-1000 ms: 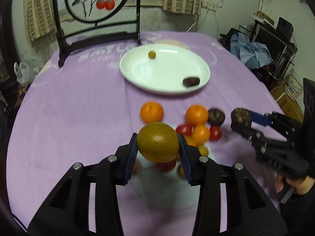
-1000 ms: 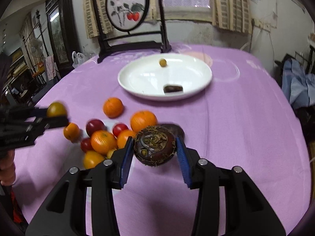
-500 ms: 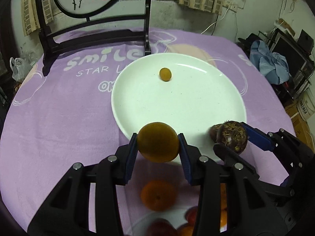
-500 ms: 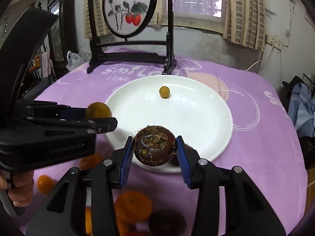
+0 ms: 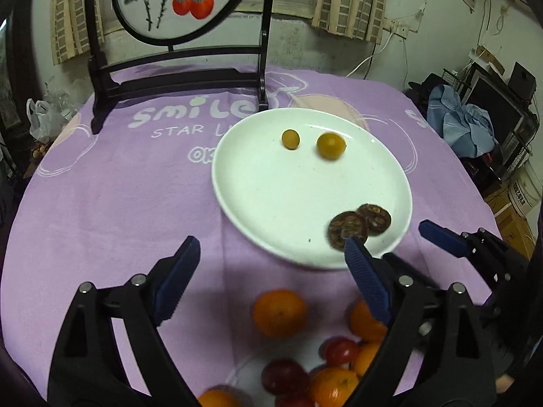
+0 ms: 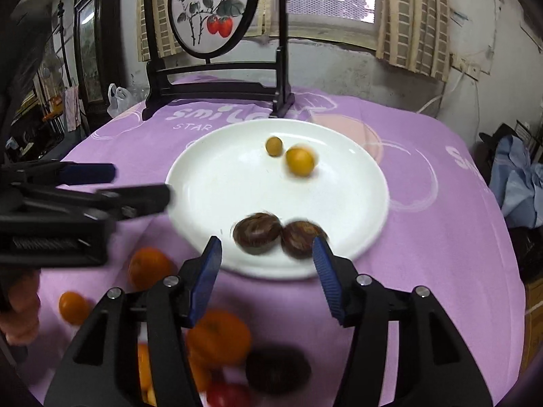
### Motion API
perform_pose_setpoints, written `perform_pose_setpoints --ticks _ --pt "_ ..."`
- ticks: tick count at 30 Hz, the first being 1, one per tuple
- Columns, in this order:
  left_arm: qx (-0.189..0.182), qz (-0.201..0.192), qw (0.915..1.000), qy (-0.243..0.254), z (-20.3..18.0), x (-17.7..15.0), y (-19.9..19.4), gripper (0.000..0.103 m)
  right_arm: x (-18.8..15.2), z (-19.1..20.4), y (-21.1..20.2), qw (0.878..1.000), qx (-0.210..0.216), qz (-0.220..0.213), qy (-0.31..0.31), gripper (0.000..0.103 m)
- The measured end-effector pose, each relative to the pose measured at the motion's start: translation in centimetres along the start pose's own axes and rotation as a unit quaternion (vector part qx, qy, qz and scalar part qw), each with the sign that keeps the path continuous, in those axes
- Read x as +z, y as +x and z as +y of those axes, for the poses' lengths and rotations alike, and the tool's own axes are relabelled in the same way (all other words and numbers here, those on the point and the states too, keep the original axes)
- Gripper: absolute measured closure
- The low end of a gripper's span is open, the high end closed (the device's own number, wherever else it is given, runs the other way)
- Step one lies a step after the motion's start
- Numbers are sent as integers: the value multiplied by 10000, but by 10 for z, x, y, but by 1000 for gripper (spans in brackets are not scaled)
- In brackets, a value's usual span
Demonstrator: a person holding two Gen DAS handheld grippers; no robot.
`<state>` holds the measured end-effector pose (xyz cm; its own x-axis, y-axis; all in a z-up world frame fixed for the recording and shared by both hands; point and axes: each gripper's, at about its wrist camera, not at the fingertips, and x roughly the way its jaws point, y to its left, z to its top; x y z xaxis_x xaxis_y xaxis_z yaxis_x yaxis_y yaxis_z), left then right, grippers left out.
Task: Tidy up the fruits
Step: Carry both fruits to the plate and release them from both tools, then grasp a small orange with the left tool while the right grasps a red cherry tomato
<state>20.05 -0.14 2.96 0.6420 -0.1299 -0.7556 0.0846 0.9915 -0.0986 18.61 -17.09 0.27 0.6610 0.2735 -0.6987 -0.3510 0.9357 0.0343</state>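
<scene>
So the white plate (image 5: 237, 183) now has four things on it: a small yellow fruit (image 5: 290, 139) and a bigger yellow-orange one (image 5: 331, 146) toward the far side, plus two dark brown rough-skinned fruits (image 6: 257, 233) sitting touching each other near the front rim. The bigger yellow one looks smeared in the right wrist view, so my guess is it's rolling. Both sets of fingers have just been opening and neither has anything in it: the left gripper (image 5: 271, 271) is spread wide over the purple tablecloth just short of the plate, and the right gripper (image 6: 266, 271) is partly open with the two dark fruits just beyond its tips, not pinched. The rest of the pile, oranges (image 5: 279, 312) and little red fruits (image 5: 341, 351), sits on the table on the near side of the plate. What I'd worry about: that loose yellow fruit could roll into the small one or off the shallow rim, and the dark pair is close enough to the edge that a careless finger pulling back could knock one off.
</scene>
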Motion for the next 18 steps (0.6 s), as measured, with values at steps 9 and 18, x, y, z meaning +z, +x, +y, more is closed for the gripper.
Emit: perform_pose_setpoints --ticks 9,18 --pt "153 21 9997 204 17 -65 -38 11 -50 -12 -42 9987 80 -27 497 40" --pt "197 332 9990 209 42 -117 -45 11 -80 -10 -52 9969 391 72 673 40"
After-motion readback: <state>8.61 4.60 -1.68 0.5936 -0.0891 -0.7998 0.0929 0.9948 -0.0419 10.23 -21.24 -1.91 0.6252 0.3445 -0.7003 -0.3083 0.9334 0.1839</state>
